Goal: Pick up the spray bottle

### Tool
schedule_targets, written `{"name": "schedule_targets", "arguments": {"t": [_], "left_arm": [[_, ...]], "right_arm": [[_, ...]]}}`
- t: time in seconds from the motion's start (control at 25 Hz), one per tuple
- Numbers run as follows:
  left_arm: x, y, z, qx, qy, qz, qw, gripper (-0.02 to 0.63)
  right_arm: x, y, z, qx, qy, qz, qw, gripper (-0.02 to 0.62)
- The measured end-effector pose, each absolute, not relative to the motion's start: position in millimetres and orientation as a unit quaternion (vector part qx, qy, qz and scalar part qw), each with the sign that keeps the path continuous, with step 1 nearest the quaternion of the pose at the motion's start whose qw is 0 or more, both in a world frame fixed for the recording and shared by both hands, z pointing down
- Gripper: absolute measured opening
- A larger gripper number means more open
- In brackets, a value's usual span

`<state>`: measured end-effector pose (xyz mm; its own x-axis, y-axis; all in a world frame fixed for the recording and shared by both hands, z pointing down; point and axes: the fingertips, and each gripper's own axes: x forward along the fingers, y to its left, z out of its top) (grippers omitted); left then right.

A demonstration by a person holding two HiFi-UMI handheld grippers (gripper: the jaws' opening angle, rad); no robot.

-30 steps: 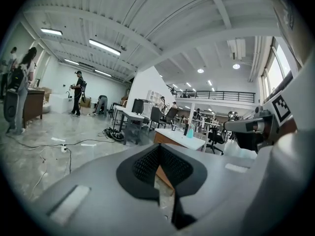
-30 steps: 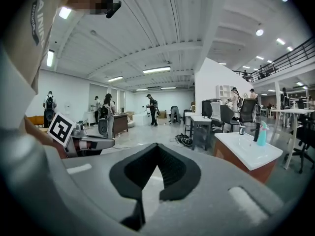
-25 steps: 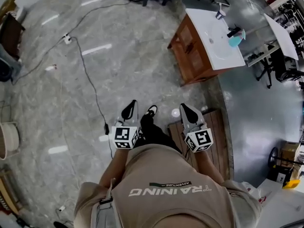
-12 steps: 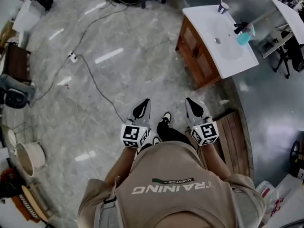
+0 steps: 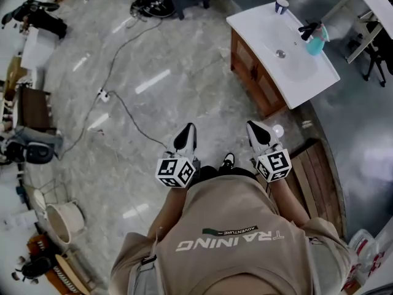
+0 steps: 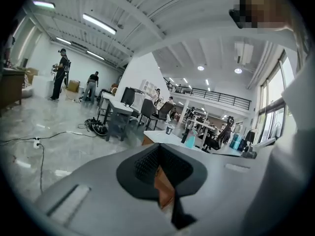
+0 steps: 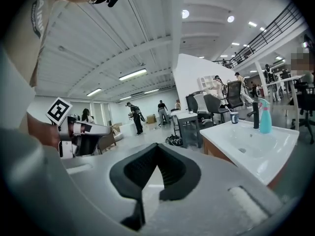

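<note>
While my left gripper point(image 5: 186, 135) and right gripper point(image 5: 258, 131) are both closed tight on nothing, held out in front of my chest, the spray bottle point(image 5: 315, 42) stands well ahead of the right gripper and off to its right. It is upright at the far edge of the white desk point(image 5: 258, 24), just beside the black tap point(image 5: 306, 29) and beyond the basin point(image 5: 293, 61). A cup point(image 5: 281, 6) sits further along that edge. To do this well, I judge I should walk closer and use the right gripper. I'd spread its jaws before arriving, come in level at the bottle's body below the trigger, and stay clear of the tap so nothing tips.
</note>
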<state>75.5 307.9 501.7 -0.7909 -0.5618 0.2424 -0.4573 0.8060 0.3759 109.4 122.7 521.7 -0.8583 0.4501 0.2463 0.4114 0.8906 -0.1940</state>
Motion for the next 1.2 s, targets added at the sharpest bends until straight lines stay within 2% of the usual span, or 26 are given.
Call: {"name": "schedule_targets", "arguments": {"t": [0.2, 0.36, 0.84, 1.08, 1.2], "left_arm": [[56.0, 300.3, 503.7, 0.266, -0.934, -0.14, 0.192, 0.017], [43.4, 295.2, 500.1, 0.275, -0.935, -0.12, 0.192, 0.017], [-9.0, 290.0, 522.1, 0.31, -0.91, -0.166, 0.219, 0.017], [-45.0, 281.6, 503.5, 0.358, -0.905, -0.135, 0.185, 0.017], [-60.5, 280.9, 487.7, 0.397, -0.904, -0.065, 0.147, 0.017]], "right_arm": [[102.8, 107.6, 536.1, -0.218, -0.959, 0.08, 0.161, 0.002], [89.5, 103.9, 534.7, -0.219, -0.961, 0.08, 0.148, 0.002], [61.0, 104.0, 538.3, -0.176, -0.971, 0.072, 0.146, 0.002], [35.7, 109.1, 528.3, -0.14, -0.977, 0.059, 0.148, 0.002], [10.1, 120.6, 516.2, -0.131, -0.981, 0.039, 0.138, 0.002]]}}
